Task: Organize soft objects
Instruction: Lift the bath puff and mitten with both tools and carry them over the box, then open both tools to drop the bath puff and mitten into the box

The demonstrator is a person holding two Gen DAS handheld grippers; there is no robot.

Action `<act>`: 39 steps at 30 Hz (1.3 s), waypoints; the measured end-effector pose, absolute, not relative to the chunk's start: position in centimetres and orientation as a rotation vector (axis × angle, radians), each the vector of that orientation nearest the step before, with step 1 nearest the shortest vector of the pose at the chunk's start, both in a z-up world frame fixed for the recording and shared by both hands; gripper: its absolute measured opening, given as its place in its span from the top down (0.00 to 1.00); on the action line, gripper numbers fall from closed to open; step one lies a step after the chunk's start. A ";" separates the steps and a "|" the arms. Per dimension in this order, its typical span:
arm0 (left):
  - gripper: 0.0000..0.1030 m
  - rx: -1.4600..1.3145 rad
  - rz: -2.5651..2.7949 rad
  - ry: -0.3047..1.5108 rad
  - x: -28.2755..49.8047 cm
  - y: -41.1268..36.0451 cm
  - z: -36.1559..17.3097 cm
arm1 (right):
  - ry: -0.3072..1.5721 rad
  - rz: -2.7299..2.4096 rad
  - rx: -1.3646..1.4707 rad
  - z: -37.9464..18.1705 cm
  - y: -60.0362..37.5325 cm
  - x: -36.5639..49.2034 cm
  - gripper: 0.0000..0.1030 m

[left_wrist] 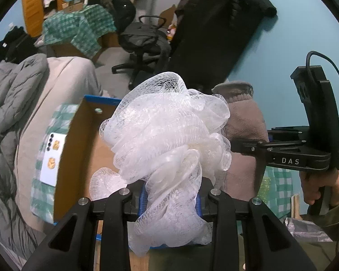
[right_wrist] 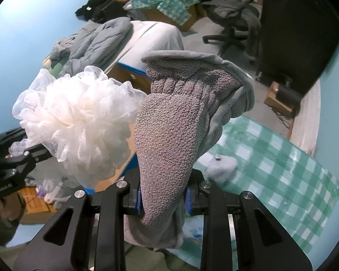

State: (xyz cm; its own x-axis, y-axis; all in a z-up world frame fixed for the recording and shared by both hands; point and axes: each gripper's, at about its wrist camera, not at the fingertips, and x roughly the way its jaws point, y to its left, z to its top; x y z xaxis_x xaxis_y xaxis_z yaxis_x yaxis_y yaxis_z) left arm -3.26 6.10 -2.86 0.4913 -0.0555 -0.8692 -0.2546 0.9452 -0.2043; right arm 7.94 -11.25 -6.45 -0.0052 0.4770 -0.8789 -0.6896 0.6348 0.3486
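The left gripper (left_wrist: 170,203) was clamped on a white mesh bath sponge (left_wrist: 167,133), whose lower folds were pinched between the blue pads (left_wrist: 142,203); most of each pad was hidden by the mesh. The sponge was held up in the air, billowing above the fingers and covering much of the cardboard box (left_wrist: 79,140) behind it, so that the box's contents could not be made out. A white phone (left_wrist: 52,155) was seen lying on checked cloth just beside the box's outer wall.

The right gripper (right_wrist: 162,199) was closed on a grey towel (right_wrist: 176,122), folded thick and gripped at its lower end between blue pads (right_wrist: 137,199), only slivers of which showed. The towel was held upright, just beside the sponge; whether the two touched could not be told. Behind it, a green checked cloth (right_wrist: 282,158) was spread, partly cut off by the lens edge. An office chair (left_wrist: 142,45) and a grey padded jacket (right_wrist: 95,38) stood farther back, blurred.
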 end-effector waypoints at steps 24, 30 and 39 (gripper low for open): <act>0.70 -0.453 0.233 1.130 -5.6 14.8 -8.2 | 1.362 1.010 -0.328 -10.6 2.0 6.4 0.75; 0.64 -0.481 0.274 1.150 -5.4 16.6 -9.2 | 1.389 0.984 -0.355 -11.8 4.0 6.4 0.65; 0.29 -0.509 0.290 1.132 -5.4 17.8 -8.2 | 1.361 0.923 -0.357 -11.4 4.3 7.0 0.38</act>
